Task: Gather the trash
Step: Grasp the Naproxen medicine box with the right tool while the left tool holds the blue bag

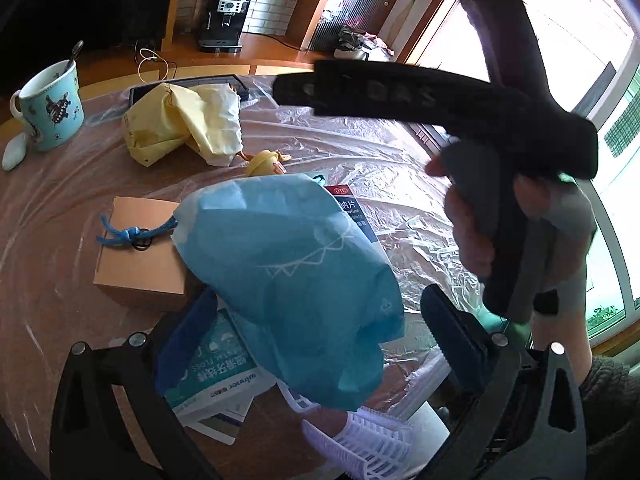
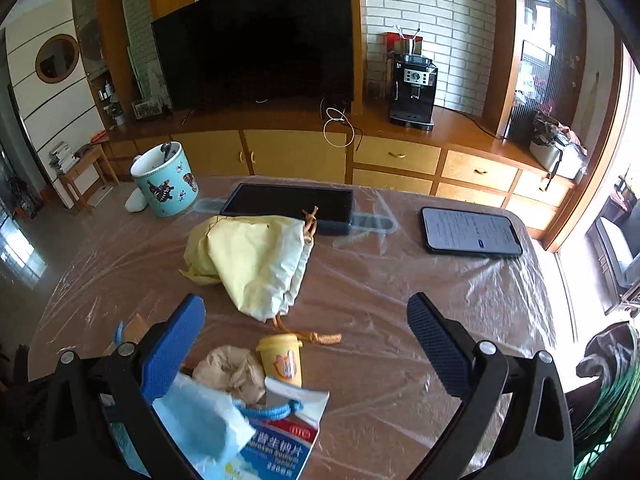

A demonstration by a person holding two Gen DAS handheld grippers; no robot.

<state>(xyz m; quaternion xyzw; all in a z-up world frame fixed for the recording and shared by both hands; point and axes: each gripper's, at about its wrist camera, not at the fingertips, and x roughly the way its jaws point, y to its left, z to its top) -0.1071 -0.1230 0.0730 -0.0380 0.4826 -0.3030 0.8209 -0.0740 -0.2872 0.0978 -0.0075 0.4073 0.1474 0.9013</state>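
Between the parted jaws of the left gripper [image 1: 316, 344], a blue paper bag [image 1: 296, 280] is seen lying over a floss box [image 1: 218, 384] and a medicine box [image 1: 356, 212], above a white basket [image 1: 368, 444] at the near edge. Nothing is clamped by these jaws, and the jaws of the right gripper [image 2: 304, 344] are likewise held apart and empty. The bag is judged light, soft and easily crumpled, so a hold on a bunched fold near its middle is advised; thin paper may tear if pulled by a corner. A crumpled brown wad [image 2: 232, 368], possibly paper, lies just beside a small yellow cup [image 2: 282, 358]. On the film-covered table [image 2: 420, 280], open room is left toward the right, while the mug [image 2: 166, 184], phone [image 2: 470, 230] and yellow pouch [image 2: 256, 256] are to be skirted.
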